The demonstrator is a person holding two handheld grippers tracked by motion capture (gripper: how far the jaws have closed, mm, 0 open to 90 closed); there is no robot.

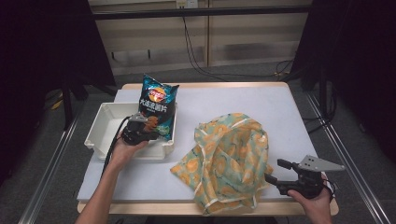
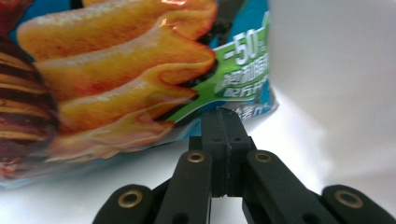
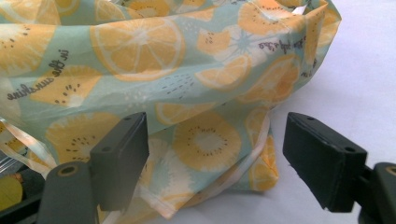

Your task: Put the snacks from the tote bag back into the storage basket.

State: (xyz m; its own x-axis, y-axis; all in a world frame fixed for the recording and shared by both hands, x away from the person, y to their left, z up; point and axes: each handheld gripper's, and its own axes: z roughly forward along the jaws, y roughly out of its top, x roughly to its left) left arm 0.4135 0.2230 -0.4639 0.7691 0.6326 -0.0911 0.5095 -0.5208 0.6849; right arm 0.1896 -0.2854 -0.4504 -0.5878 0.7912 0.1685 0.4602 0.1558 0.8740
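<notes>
My left gripper (image 1: 142,130) has its jaws pressed together on the lower edge of the chip bag (image 1: 157,106), which leans in the white bin (image 1: 100,128); my right gripper (image 1: 280,175) gapes wide beside the citrus-print cloth bag (image 1: 229,158) on the counter (image 1: 280,107), gripping nothing.

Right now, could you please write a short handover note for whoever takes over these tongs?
Left tongs: shut on the bottom edge of the chip bag, which stands tilted in the white bin at the table's left.
Right tongs: open, level, at the right edge of the citrus-print cloth bag; the pads are not pressing on it.
Done: chip bag gripped.
Left, probably: grip the cloth bag's edge, hold it open, carry the chips out of the bin and into it.
</notes>
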